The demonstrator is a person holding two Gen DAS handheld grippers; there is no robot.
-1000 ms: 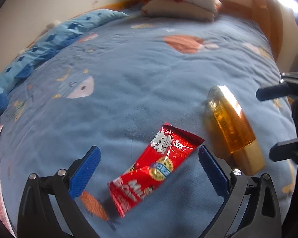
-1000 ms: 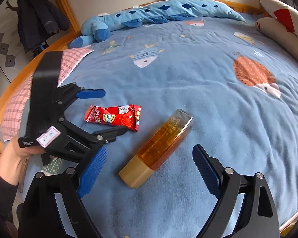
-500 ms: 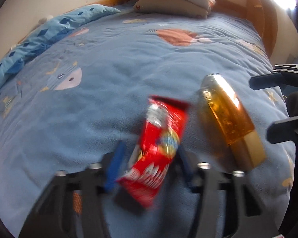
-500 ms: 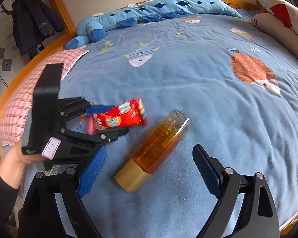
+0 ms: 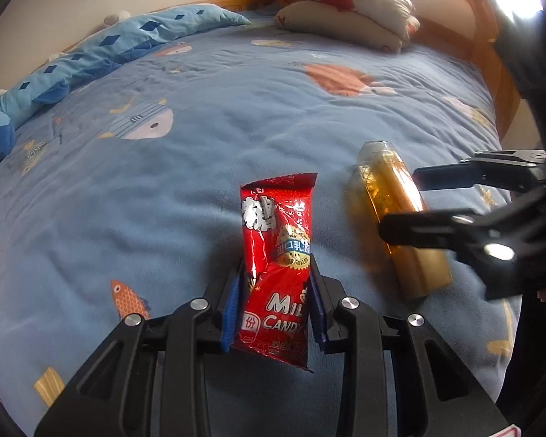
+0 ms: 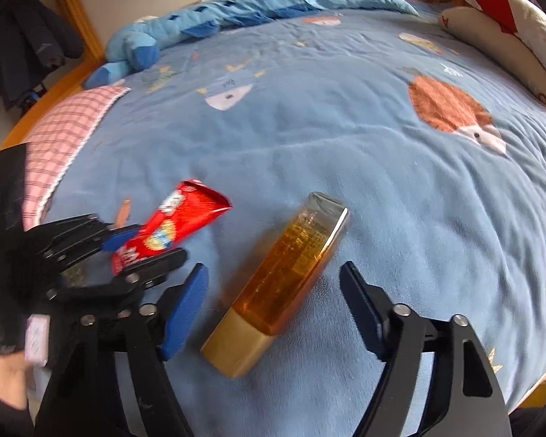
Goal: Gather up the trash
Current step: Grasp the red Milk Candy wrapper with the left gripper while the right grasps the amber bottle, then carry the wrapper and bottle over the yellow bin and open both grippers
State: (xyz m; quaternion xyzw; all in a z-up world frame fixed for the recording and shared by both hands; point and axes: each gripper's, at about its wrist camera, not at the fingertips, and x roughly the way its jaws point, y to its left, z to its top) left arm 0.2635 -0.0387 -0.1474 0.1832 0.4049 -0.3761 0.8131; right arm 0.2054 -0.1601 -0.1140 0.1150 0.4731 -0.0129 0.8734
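My left gripper (image 5: 275, 276) is shut on a red milk candy wrapper (image 5: 276, 251) and holds it just above the blue bedspread; the wrapper sticks out forward between the jaws. It also shows in the right wrist view (image 6: 171, 229), held by the left gripper (image 6: 142, 247). An amber bottle with a gold cap (image 6: 284, 276) lies on the bed. My right gripper (image 6: 275, 306) is open, its jaws on either side of the bottle's lower half, not touching it. The bottle (image 5: 393, 211) and right gripper (image 5: 407, 200) also show in the left wrist view.
The blue blanket with fish and hedgehog prints (image 6: 327, 127) covers the bed. Stacked pillows (image 5: 349, 18) lie at the head. A blue plush toy (image 6: 214, 25) lies along the far edge. A pink checked cloth (image 6: 62, 131) is at the left. A wooden bed frame (image 6: 72, 25) rims the bed.
My left gripper closed on the red wrapper and lifted it off the bed, turning it upright. My right gripper moved closer over the amber bottle, still open.
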